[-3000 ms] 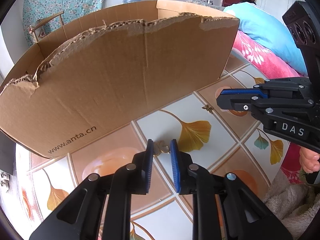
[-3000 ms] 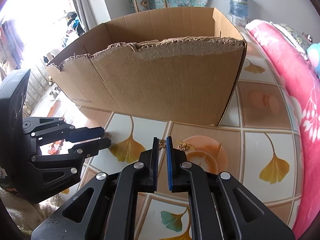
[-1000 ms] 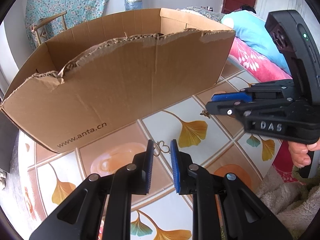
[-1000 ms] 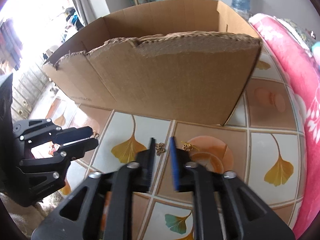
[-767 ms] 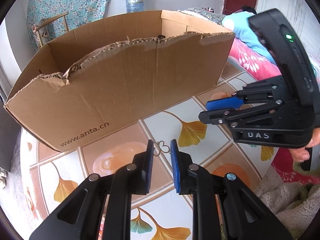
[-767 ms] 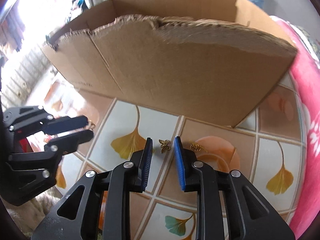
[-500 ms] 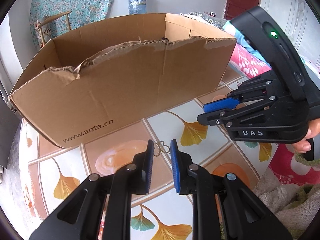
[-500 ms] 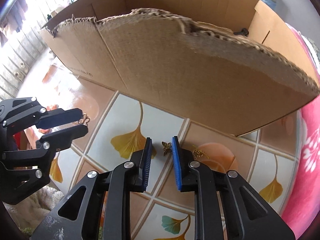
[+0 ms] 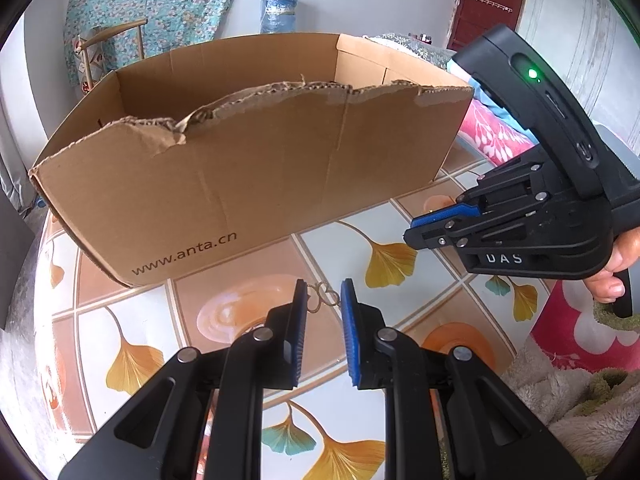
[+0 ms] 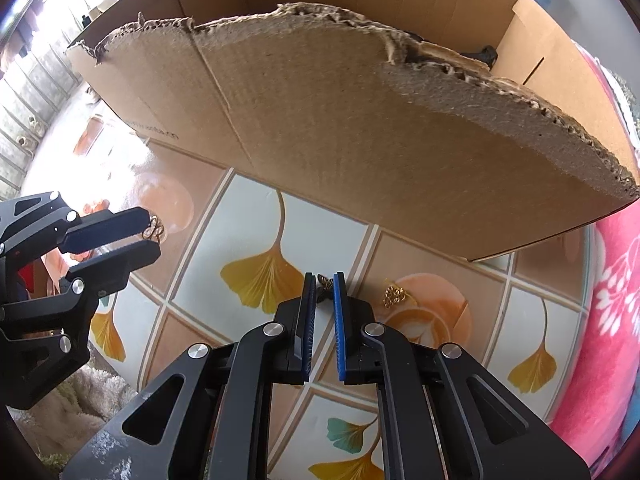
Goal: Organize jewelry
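Observation:
My left gripper (image 9: 323, 297) is shut on a small gold clover earring (image 9: 322, 296), held above the tiled table; it also shows in the right wrist view (image 10: 148, 234) with the earring (image 10: 154, 229) at its tips. My right gripper (image 10: 324, 288) is shut on a gold butterfly earring (image 10: 325, 286) and is lifted toward the torn cardboard box (image 10: 360, 120). In the left wrist view the right gripper (image 9: 416, 230) hangs at the right, in front of the box (image 9: 248, 168). Another gold piece (image 10: 394, 294) lies on the table.
The table (image 9: 376, 216) has ginkgo-leaf tiles. The box is open-topped with a ragged near wall. A pink floral bed (image 10: 616, 288) lies to the right, a fluffy cloth (image 9: 560, 392) at the near edge. A chair (image 9: 108, 52) stands behind.
My right gripper has closed on the butterfly earring and lifted it up toward the box's near wall. My left gripper has risen a little with the clover earring.

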{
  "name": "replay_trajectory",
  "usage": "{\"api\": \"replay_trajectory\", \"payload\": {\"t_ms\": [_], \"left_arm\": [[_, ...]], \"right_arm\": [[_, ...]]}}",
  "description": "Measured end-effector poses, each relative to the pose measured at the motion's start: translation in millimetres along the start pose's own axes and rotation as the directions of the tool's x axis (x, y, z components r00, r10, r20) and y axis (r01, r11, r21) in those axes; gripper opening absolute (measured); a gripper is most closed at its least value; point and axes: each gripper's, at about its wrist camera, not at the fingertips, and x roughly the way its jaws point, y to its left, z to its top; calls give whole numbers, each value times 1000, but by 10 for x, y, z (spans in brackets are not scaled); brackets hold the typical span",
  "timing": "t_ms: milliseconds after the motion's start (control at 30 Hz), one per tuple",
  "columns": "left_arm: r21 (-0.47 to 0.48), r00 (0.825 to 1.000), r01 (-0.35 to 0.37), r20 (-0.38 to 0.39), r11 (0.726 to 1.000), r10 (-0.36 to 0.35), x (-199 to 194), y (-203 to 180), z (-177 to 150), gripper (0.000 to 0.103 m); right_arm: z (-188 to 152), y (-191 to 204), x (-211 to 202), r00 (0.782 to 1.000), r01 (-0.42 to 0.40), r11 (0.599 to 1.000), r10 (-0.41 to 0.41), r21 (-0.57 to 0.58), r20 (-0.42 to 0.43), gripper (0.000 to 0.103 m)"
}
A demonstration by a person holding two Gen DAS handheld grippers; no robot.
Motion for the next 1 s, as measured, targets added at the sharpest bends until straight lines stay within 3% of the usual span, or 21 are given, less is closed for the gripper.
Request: {"api": "replay_trajectory", "payload": {"t_ms": [367, 667, 733, 800, 1000], "left_arm": [[-2, 1000, -11, 14, 1000, 11, -58, -11, -5, 16], [6, 999, -31, 19, 999, 31, -99, -73, -6, 16], [5, 999, -34, 19, 999, 34, -99, -82, -6, 16], [3, 999, -35, 19, 999, 35, -95, -85, -6, 16], [2, 999, -35, 22, 999, 35, -97, -81, -8, 16]], "right_arm": [[-59, 62, -46, 999, 4, 1000, -3, -20, 33, 4], [-177, 58, -51, 997, -51, 999, 50, 14, 53, 0], [-190, 39, -72, 997, -60, 998, 59, 24, 56, 5], [-189, 35, -69, 996, -71, 997, 69, 34, 57, 19], [-131, 70, -19, 998, -31, 999, 29, 37, 50, 21]]}}
